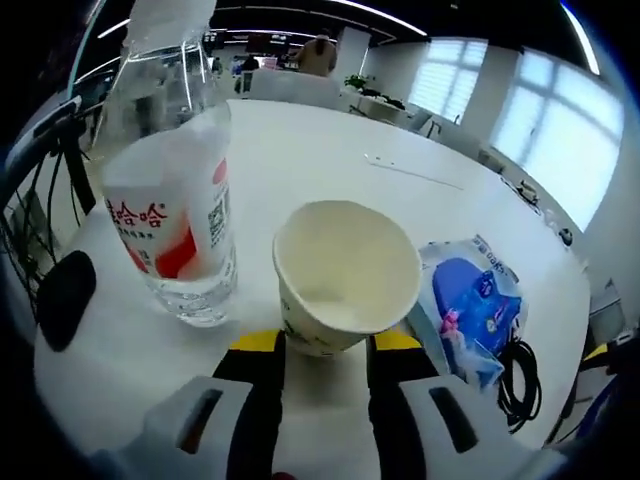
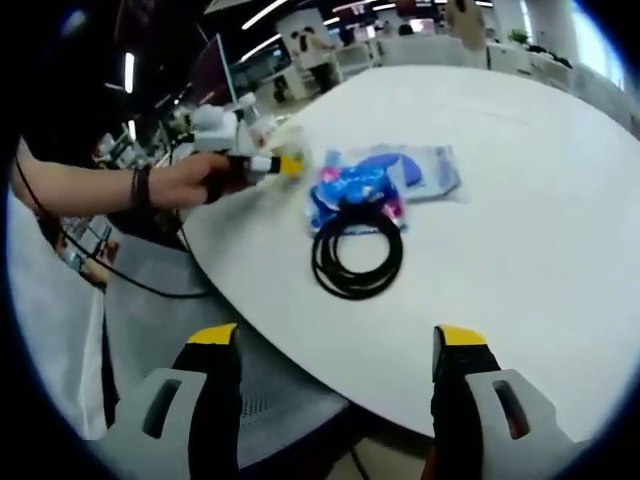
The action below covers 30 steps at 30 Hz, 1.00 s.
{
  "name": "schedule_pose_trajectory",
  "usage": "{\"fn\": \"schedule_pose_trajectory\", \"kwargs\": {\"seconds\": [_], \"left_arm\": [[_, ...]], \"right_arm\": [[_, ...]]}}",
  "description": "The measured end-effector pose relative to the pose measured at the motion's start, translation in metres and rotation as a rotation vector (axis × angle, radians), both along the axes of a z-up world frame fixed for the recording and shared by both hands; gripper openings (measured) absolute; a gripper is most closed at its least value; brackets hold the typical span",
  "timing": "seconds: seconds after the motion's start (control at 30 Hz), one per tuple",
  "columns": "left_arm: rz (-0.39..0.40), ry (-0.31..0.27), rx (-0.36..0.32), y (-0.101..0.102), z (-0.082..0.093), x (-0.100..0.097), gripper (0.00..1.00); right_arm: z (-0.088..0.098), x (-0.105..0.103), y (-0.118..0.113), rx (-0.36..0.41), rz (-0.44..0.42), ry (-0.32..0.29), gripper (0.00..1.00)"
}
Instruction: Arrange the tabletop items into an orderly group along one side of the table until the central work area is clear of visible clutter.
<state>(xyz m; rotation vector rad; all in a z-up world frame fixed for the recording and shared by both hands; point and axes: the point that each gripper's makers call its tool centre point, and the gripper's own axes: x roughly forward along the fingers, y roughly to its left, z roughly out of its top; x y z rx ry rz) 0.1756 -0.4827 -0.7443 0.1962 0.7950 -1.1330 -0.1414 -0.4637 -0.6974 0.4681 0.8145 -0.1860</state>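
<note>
Left gripper view: tool [image 1: 325, 350] clasps round paper cup [image 1: 345, 275] beside clear ribbed bottle [image 1: 175, 200].

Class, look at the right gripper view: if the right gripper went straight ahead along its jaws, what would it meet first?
Probably the coiled black cable on the white table, with the blue packet just behind it; depth is hard to judge.

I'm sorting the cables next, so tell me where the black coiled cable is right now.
In the right gripper view the black coiled cable lies near the table's edge, overlapping the blue plastic packet; in the left gripper view it sits right of that packet.
</note>
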Motion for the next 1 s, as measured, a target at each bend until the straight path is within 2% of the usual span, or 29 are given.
{"fn": "schedule_pose_trajectory", "kwargs": {"seconds": [0.27, 0.53, 0.8, 1.0], "left_arm": [[0.032, 0.013, -0.003, -0.007, -0.001, 0.007, 0.31], [0.031, 0.010, 0.005, -0.009, -0.003, 0.009, 0.31], [0.022, 0.011, 0.019, 0.001, -0.005, 0.006, 0.34], [0.028, 0.014, 0.005, 0.016, 0.000, 0.003, 0.35]], "right_arm": [[0.000, 0.000, 0.000, 0.001, 0.005, 0.010, 0.77], [0.001, 0.006, -0.001, 0.000, 0.015, 0.007, 0.77], [0.000, 0.012, 0.001, 0.003, 0.029, 0.004, 0.77], [0.000, 0.017, 0.003, 0.002, 0.040, 0.000, 0.77]]}}
